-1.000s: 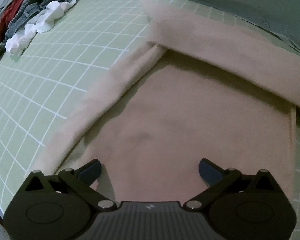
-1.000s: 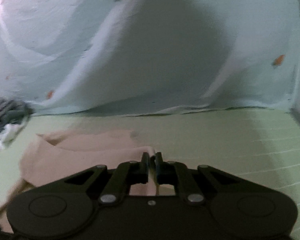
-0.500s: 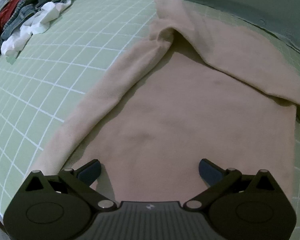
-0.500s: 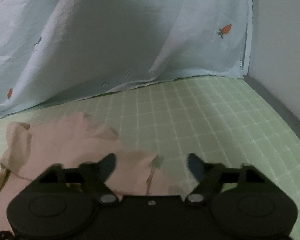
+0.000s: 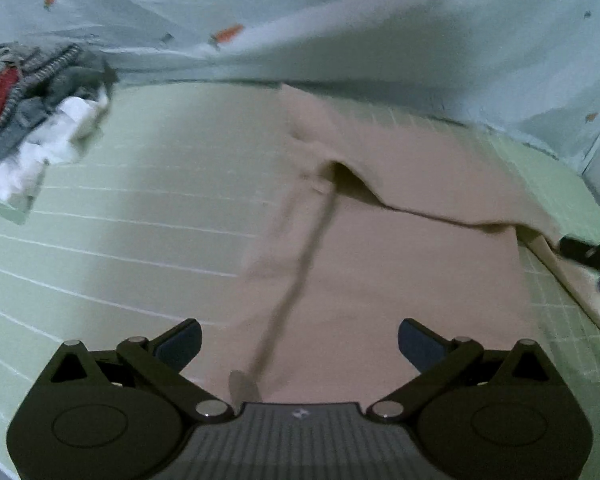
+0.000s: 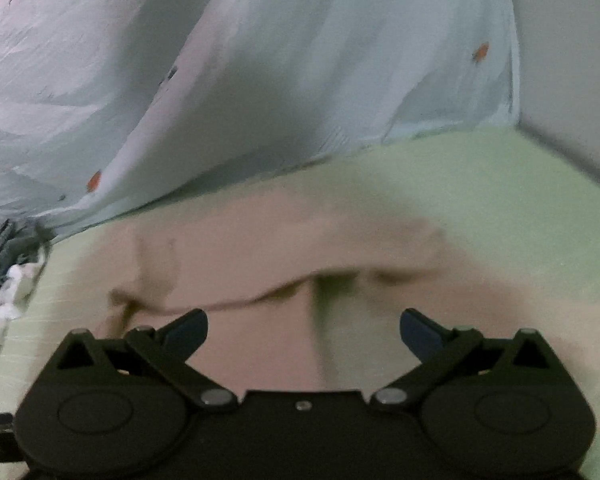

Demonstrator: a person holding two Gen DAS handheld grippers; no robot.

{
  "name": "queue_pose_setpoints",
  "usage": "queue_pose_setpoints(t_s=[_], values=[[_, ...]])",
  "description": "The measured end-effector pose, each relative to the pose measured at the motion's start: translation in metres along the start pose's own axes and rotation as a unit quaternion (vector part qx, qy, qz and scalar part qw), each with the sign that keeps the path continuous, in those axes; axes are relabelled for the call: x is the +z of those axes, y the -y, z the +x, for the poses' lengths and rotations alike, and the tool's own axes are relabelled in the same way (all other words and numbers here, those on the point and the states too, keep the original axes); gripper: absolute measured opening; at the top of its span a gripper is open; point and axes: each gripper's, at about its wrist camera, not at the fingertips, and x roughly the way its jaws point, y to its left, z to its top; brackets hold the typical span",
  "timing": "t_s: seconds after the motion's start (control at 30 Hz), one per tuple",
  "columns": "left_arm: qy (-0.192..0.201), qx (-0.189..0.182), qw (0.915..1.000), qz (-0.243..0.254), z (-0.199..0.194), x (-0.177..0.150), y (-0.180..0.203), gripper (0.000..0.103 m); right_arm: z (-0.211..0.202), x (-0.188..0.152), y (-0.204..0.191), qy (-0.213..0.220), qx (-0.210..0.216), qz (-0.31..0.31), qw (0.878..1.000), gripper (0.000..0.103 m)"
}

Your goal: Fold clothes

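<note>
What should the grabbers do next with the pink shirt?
Probably lower the left gripper to pinch the near hem of the shirt. Both grippers are open and empty, the right gripper too, and the sleeves already lie folded over the body.

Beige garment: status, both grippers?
Left gripper open, empty. Right gripper open, empty. Beige garment flat on green grid mat, one fold laid across. Clothes pile off left, clear.

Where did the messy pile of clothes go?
The pile of clothes sits at the far left of the green grid mat in the left wrist view, against the carrot-print sheet, well left of the beige garment.
</note>
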Motion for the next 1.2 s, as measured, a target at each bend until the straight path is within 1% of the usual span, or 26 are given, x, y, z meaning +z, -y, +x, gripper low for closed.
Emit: queue_pose_setpoints(t_s=[0.13, 0.27, 0.37, 0.4, 0.43, 0.47, 0.53, 0.57, 0.6, 0.63, 0.67, 0.7, 0.9, 0.97, 1.0, 1.03, 1.07, 1.2], values=[[0.009, 0.002, 0.9999, 0.004, -0.013, -0.001, -0.048, 0.103, 0.004, -0.027, -0.05, -0.045, 0.019, 0.011, 0.999, 0.103], [0.017, 0.006, 0.9998, 0.008, -0.023, -0.001, -0.095, 0.103, 0.006, -0.062, -0.101, -0.087, 0.047, -0.005, 0.995, 0.103], [0.022, 0.009, 0.9997, 0.011, -0.03, -0.001, -0.13, 0.103, 0.011, -0.085, -0.133, -0.111, 0.055, -0.006, 0.992, 0.101], [0.024, 0.01, 0.9996, 0.012, -0.032, -0.001, -0.142, 0.103, 0.013, -0.092, -0.142, -0.116, 0.057, -0.004, 0.992, 0.095], [0.025, 0.011, 0.9995, 0.014, -0.034, -0.001, -0.153, 0.103, 0.015, -0.098, -0.15, -0.118, 0.063, -0.002, 0.991, 0.085], [0.026, 0.011, 0.9995, 0.017, -0.035, 0.0, -0.161, 0.103, 0.017, -0.103, -0.159, -0.119, 0.072, 0.0, 0.99, 0.081], [0.027, 0.011, 0.9993, 0.022, -0.035, 0.003, -0.175, 0.103, 0.019, -0.108, -0.173, -0.118, 0.084, 0.0, 0.989, 0.063], [0.025, 0.01, 0.9994, 0.023, -0.035, 0.004, -0.18, 0.103, 0.02, -0.11, -0.179, -0.118, 0.089, -0.002, 0.989, 0.059], [0.024, 0.008, 0.9994, 0.025, -0.034, 0.005, -0.184, 0.103, 0.02, -0.112, -0.185, -0.118, 0.093, -0.005, 0.989, 0.051], [0.022, 0.005, 0.9994, 0.028, -0.034, 0.005, -0.187, 0.103, 0.019, -0.114, -0.189, -0.118, 0.094, -0.007, 0.989, 0.046], [0.021, 0.001, 0.9993, 0.031, -0.034, 0.005, -0.189, 0.103, 0.02, -0.115, -0.192, -0.12, 0.093, -0.009, 0.988, 0.035], [0.021, -0.002, 0.9992, 0.034, -0.034, 0.005, -0.19, 0.103, 0.02, -0.116, -0.194, -0.122, 0.092, -0.011, 0.988, 0.029], [0.016, -0.021, 0.9984, 0.049, -0.028, 0.003, -0.184, 0.103, 0.025, -0.122, -0.193, -0.147, 0.101, -0.002, 0.984, 0.023], [0.013, -0.028, 0.9983, 0.048, -0.027, 0.002, -0.178, 0.103, 0.026, -0.123, -0.189, -0.154, 0.107, 0.002, 0.982, 0.019], [0.012, -0.032, 0.9983, 0.048, -0.026, 0.001, -0.175, 0.103, 0.025, -0.122, -0.186, -0.157, 0.111, 0.003, 0.981, 0.015], [0.01, -0.036, 0.9982, 0.048, -0.025, 0.001, -0.17, 0.103, 0.026, -0.122, -0.184, -0.16, 0.116, 0.005, 0.98, 0.005], [0.009, -0.039, 0.9981, 0.047, -0.025, 0.0, -0.166, 0.103, 0.027, -0.122, -0.181, -0.162, 0.125, 0.01, 0.979, 0.002], [0.008, -0.041, 0.9979, 0.049, -0.025, -0.001, -0.146, 0.103, 0.02, -0.112, -0.17, -0.155, 0.155, 0.005, 0.976, 0.002]])
